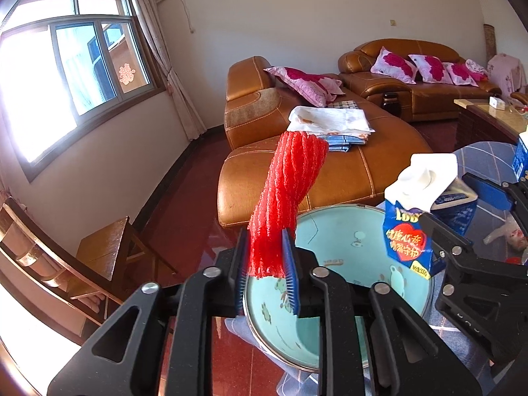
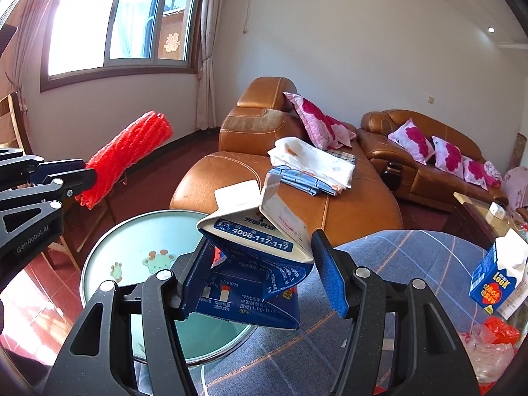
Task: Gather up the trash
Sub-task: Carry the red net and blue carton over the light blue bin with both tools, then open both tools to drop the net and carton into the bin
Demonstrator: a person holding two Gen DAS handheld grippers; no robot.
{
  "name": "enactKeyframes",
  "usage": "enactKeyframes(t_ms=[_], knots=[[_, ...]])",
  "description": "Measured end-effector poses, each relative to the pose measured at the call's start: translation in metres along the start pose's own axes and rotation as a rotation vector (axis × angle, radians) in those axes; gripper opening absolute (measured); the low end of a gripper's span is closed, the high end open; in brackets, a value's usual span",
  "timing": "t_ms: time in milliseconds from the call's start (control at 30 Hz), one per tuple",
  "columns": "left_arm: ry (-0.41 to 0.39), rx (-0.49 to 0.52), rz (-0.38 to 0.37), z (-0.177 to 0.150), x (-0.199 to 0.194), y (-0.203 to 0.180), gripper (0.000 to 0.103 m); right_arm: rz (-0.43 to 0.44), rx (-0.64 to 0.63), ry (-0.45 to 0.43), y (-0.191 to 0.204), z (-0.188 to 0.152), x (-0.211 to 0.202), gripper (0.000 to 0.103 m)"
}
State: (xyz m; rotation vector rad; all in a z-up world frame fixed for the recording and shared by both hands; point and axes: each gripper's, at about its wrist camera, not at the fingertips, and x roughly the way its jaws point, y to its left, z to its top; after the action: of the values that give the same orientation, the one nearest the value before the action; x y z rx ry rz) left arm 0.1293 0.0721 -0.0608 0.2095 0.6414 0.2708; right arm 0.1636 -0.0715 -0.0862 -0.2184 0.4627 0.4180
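**Ana:** Black fingers with blue pads fill the bottom of the left wrist view. That is the left gripper [image 1: 265, 247], poised over the near edge of the round teal tub [image 1: 346, 241].

**Ben:** Is it holding something?

**Ana:** Yes, a red foam net sleeve [image 1: 290, 178]. Its lower end sits between the pads, which lie narrowly set against its sides. The rest sticks up and leans away above the tub.

**Ben:** And the other hand?

**Ana:** The right gripper [image 2: 260, 250] stands much wider, clamped on a crushed blue and white milk carton [image 2: 257, 237]. The carton hangs in the air over the tub's right rim, with its white folded top pointing away from the camera.

**Ben:** What is the tub like inside?

**Ana:** Pale teal, with small cartoon animals printed on it.

**Ben:** Any other trash?

**Ana:** To the right of the tub lies a blue checked cloth [image 2: 412, 257]. Beyond it, further right, a second milk carton [image 2: 495, 280] stands upright. A crumpled clear plastic bag [image 2: 488, 353] with red scraps lies just in front of that carton.

**Ben:** Behind the tub?

**Ana:** A tan leather sofa [image 2: 346, 204] with folded cloths [image 2: 313, 161] stacked on its seat.
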Motion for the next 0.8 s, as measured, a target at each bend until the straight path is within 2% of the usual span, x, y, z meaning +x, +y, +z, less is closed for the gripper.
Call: enactKeyframes(t_ms=[33, 67, 367, 567, 800], knots=[[-0.005, 0.002, -0.001, -0.001, -0.001, -0.001, 0.042, 0.001, -0.005, 0.000, 0.002, 0.000, 0.000, 0.074], [-0.009, 0.005, -0.003, -0.001, -0.001, -0.002, 0.045, 0.006, -0.006, -0.003, 0.002, 0.000, 0.000, 0.076], [0.004, -0.021, 0.005, -0.001, 0.001, 0.002, 0.046, -0.018, 0.014, -0.014, -0.003, 0.000, -0.001, 0.077], [-0.009, -0.029, -0.010, 0.000, -0.006, 0.002, 0.048, -0.079, 0.060, -0.033, -0.008, 0.002, -0.012, 0.077], [-0.020, -0.010, -0.078, -0.004, -0.020, -0.015, 0.050, -0.182, 0.160, -0.074, -0.033, 0.014, -0.066, 0.076]])
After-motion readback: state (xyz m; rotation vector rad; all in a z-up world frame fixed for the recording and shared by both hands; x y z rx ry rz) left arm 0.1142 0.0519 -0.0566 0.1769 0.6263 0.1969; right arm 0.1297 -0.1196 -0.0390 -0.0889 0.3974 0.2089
